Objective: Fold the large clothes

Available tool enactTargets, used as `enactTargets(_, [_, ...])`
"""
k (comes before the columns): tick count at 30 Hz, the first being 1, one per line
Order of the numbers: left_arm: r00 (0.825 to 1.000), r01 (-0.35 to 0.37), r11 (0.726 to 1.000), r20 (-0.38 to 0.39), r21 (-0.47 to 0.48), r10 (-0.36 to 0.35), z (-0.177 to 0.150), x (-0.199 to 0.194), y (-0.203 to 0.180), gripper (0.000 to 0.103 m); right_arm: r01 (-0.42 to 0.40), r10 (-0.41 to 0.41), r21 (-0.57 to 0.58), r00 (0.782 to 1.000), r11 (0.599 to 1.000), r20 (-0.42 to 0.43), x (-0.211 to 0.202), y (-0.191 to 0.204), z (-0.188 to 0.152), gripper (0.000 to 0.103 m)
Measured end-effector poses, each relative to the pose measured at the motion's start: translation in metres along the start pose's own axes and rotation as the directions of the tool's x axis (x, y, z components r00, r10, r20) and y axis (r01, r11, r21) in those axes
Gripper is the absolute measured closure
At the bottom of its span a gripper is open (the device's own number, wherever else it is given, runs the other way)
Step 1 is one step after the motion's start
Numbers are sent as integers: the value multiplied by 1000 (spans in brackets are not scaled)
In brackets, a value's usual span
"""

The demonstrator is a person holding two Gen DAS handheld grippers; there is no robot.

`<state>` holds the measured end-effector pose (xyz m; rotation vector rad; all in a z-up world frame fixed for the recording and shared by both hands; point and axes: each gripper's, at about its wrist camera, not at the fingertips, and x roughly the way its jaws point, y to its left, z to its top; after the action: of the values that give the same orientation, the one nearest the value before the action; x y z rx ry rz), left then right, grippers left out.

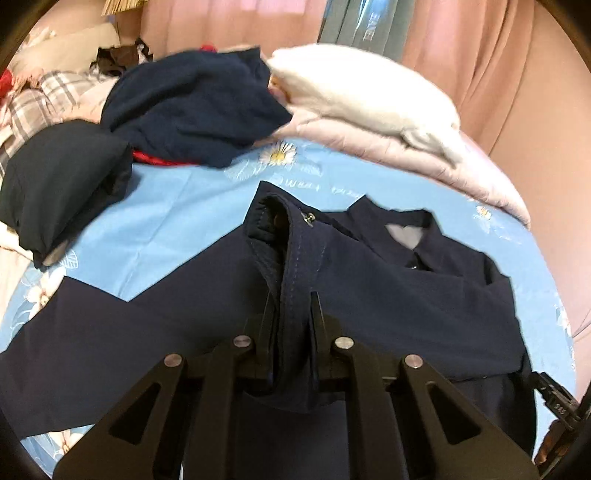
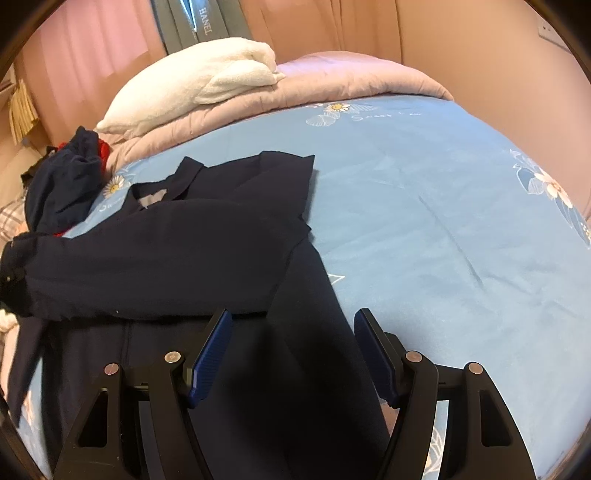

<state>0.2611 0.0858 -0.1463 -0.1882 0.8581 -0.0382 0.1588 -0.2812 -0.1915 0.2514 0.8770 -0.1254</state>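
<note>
A dark navy jacket (image 1: 388, 295) lies spread on the light blue bedsheet (image 1: 177, 221), collar toward the far side. My left gripper (image 1: 291, 299) is shut on a stitched cuff or hem of the jacket, which stands up between its fingers. In the right wrist view the jacket (image 2: 166, 240) lies with a sleeve folded across its body. My right gripper (image 2: 293, 317) is open, its blue pads (image 2: 210, 354) just above the jacket's lower right part, holding nothing.
A pile of other clothes (image 1: 192, 107), navy, red and plaid, lies at the far left of the bed. A white towel (image 1: 362, 92) rests on a folded pink quilt (image 1: 443, 166). Pink curtains (image 2: 369, 26) hang behind. Bare sheet (image 2: 443, 221) spreads to the right.
</note>
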Motion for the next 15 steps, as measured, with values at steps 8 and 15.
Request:
enactTargets(8, [988,-54,998,-144,-35,48,-27,53,21,89,-8,8,-5,1000,1000,-6,2,1,-2,34])
enactTargets(15, [979,-83,993,-193,-84,66,-36,74,31,80,-6,6,-15,1000,1000,6,-3,4,-2,34])
